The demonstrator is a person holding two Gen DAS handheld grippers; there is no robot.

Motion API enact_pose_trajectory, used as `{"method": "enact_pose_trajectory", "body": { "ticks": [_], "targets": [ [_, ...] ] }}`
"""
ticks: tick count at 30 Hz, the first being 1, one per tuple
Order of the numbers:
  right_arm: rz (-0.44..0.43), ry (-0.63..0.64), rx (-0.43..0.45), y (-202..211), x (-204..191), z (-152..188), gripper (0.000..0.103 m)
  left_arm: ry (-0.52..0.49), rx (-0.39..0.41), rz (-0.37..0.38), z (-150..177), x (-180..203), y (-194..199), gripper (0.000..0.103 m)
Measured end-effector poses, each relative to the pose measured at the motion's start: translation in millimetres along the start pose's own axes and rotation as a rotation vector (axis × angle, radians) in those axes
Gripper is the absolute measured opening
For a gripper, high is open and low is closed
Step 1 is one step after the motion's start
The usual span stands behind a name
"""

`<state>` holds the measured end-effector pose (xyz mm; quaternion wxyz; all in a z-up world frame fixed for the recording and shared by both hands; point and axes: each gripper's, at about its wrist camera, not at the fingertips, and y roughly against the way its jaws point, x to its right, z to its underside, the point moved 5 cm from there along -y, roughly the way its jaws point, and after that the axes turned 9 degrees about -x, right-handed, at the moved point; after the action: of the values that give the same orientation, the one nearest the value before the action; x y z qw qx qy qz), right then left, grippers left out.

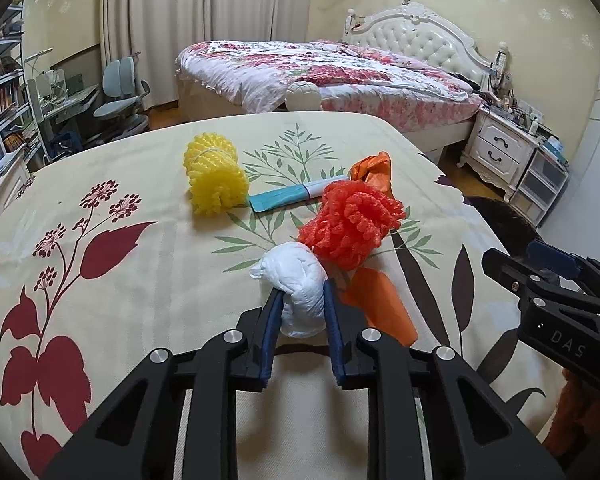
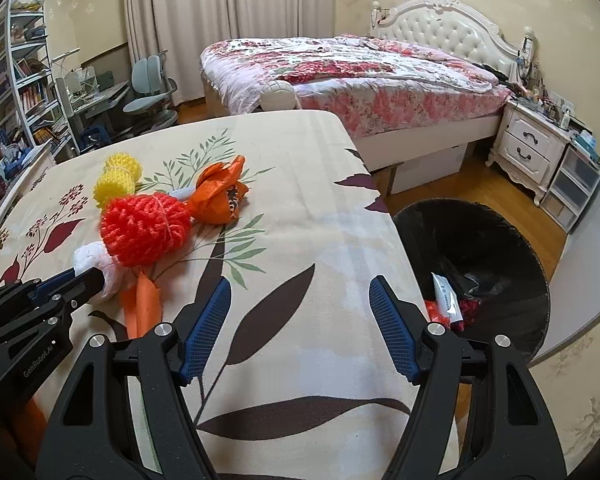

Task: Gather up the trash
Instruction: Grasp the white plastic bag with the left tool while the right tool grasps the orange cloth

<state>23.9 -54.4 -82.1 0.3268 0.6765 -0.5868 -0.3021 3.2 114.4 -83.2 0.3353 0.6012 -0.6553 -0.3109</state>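
Observation:
My left gripper is shut on a crumpled white tissue wad just above the floral tablecloth; the wad also shows in the right wrist view. Beyond it lie a red foam net, an orange plastic bag, an orange wrapper strip, a teal-and-white packet and a yellow foam net. My right gripper is open and empty over the table's right edge, beside a black trash bin on the floor.
The table is covered with a floral cloth. The bin holds a white packet and red scraps. A bed, a nightstand, a desk with chairs and bookshelves stand beyond.

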Motion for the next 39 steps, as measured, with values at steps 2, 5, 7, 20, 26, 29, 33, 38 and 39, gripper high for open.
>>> {"method": "enact_pose_trajectory", "body": {
  "ticks": [2, 5, 7, 20, 26, 29, 33, 38, 39],
  "targets": [
    [-0.011, 0.014, -0.001, 1, -8, 1, 0.070, 0.006, 0.002, -0.011, 5, -5, 4, 0.023],
    [-0.030, 0.044, -0.006, 1, -23, 3, 0.070, 0.024, 0.000, -0.020, 10, -16, 8, 0.023],
    [-0.043, 0.058, -0.011, 1, -30, 4, 0.070, 0.039, 0.001, -0.031, 13, -25, 11, 0.023],
    [-0.124, 0.159, -0.062, -14, -84, 10, 0.065, 0.104, -0.009, -0.046, 24, -50, 11, 0.052],
    [-0.143, 0.179, -0.107, -25, -91, 16, 0.044, 0.129, -0.027, -0.020, 26, -56, 9, 0.060],
    [-0.145, 0.192, -0.116, -27, -93, 18, 0.027, 0.124, -0.041, -0.003, 23, -55, 6, 0.062],
    [-0.132, 0.189, -0.114, -25, -88, 19, 0.019, 0.127, -0.046, 0.026, 21, -53, 6, 0.066],
    [-0.104, 0.154, -0.112, -26, -70, 18, 0.019, 0.122, -0.041, 0.033, 17, -48, 4, 0.071],
    [-0.098, 0.146, -0.111, -26, -65, 17, 0.019, 0.124, -0.043, 0.035, 16, -47, 3, 0.071]
  ]
}}
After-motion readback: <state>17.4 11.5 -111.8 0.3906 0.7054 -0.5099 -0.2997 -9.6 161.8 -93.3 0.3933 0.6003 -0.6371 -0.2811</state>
